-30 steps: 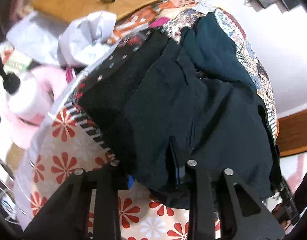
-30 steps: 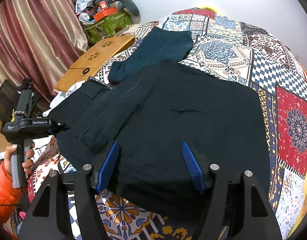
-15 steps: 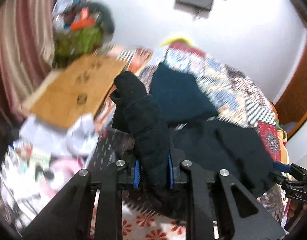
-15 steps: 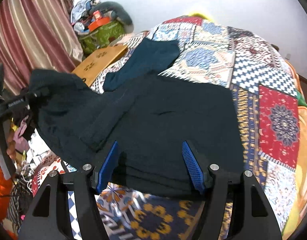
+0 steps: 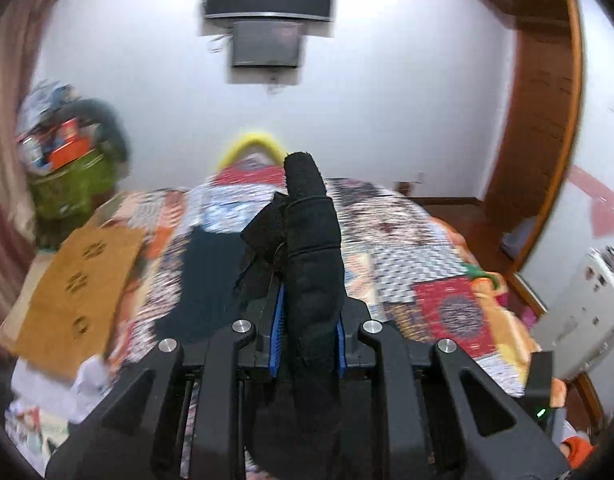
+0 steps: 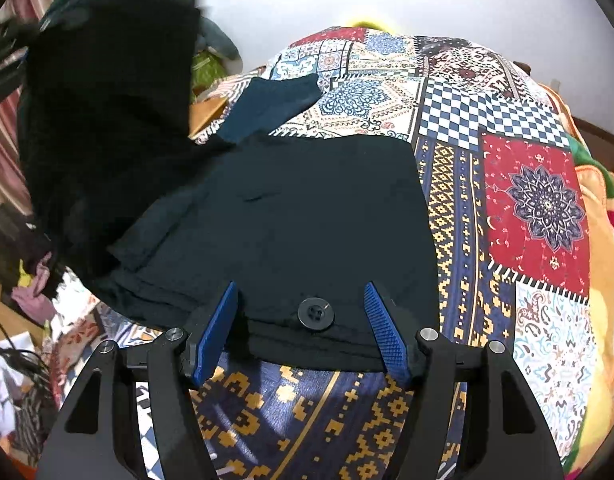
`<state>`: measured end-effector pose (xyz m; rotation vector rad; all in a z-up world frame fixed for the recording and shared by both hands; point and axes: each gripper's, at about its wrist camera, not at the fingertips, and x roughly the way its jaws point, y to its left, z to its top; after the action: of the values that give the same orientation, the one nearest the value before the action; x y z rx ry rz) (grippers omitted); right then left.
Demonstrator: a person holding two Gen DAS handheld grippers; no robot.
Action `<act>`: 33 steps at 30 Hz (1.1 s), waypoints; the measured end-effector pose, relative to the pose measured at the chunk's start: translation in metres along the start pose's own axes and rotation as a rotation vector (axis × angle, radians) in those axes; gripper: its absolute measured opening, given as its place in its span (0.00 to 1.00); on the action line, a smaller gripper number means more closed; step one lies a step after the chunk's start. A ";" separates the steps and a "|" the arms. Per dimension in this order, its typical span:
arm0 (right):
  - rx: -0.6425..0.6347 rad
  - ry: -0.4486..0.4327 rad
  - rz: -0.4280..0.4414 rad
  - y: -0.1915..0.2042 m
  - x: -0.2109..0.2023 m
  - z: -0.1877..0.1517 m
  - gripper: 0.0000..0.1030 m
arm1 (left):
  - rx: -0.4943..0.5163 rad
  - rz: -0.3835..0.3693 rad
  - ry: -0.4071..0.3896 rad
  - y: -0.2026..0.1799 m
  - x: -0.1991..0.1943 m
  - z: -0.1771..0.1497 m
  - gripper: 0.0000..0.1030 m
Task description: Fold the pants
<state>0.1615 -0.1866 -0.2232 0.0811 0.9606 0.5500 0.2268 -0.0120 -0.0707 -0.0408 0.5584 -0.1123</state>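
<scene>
On the patchwork bedspread [image 6: 459, 208] the black pants [image 6: 307, 208] lie flat; the left gripper [image 5: 307, 336], clamped on a raised leg, probably should carry it rightward, while the right gripper [image 6: 303, 328], jaws apart, straddles the near button edge.

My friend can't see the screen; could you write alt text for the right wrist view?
Black pants lie on a patchwork quilt, one end lifted high at the left; the open right claw sits at their near edge, around a button.
</scene>
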 end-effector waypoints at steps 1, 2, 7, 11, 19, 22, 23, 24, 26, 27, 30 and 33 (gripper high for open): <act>0.007 -0.003 0.008 -0.002 -0.003 -0.001 0.60 | 0.020 -0.030 0.003 -0.014 0.006 0.002 0.19; 0.011 -0.005 0.009 -0.004 -0.005 -0.001 0.60 | 0.043 -0.061 0.010 -0.028 0.012 0.002 0.19; 0.046 -0.026 -0.012 -0.022 -0.025 -0.009 0.60 | 0.155 -0.207 0.131 -0.090 0.044 -0.030 0.19; 0.085 -0.025 -0.053 -0.043 -0.038 -0.018 0.60 | 0.183 -0.271 0.301 -0.112 0.077 -0.071 0.19; 0.135 -0.004 -0.132 -0.067 -0.058 -0.038 0.60 | 0.173 -0.365 0.491 -0.123 0.094 -0.108 0.55; 0.135 -0.027 -0.156 -0.064 -0.067 -0.040 0.60 | 0.192 -0.355 0.455 -0.121 0.080 -0.095 0.65; 0.132 -0.041 -0.169 -0.065 -0.069 -0.037 0.60 | 0.197 -0.346 0.431 -0.118 0.073 -0.088 0.66; 0.128 -0.057 -0.181 -0.064 -0.071 -0.035 0.60 | 0.198 -0.333 0.406 -0.115 0.069 -0.080 0.66; 0.118 -0.085 -0.188 -0.058 -0.077 -0.029 0.60 | 0.178 -0.284 0.322 -0.097 0.056 -0.060 0.74; 0.114 -0.096 -0.184 -0.056 -0.078 -0.025 0.60 | 0.162 -0.264 0.291 -0.087 0.053 -0.052 0.82; 0.103 -0.133 -0.163 -0.047 -0.083 -0.014 0.60 | 0.124 -0.152 0.206 -0.047 0.052 -0.029 0.93; 0.093 -0.153 -0.138 -0.036 -0.082 -0.007 0.61 | 0.126 -0.058 0.224 -0.009 0.074 -0.019 0.93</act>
<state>0.1340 -0.2583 -0.1765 0.1376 0.8352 0.3666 0.2788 -0.0298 -0.1251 0.0795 0.7731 -0.2104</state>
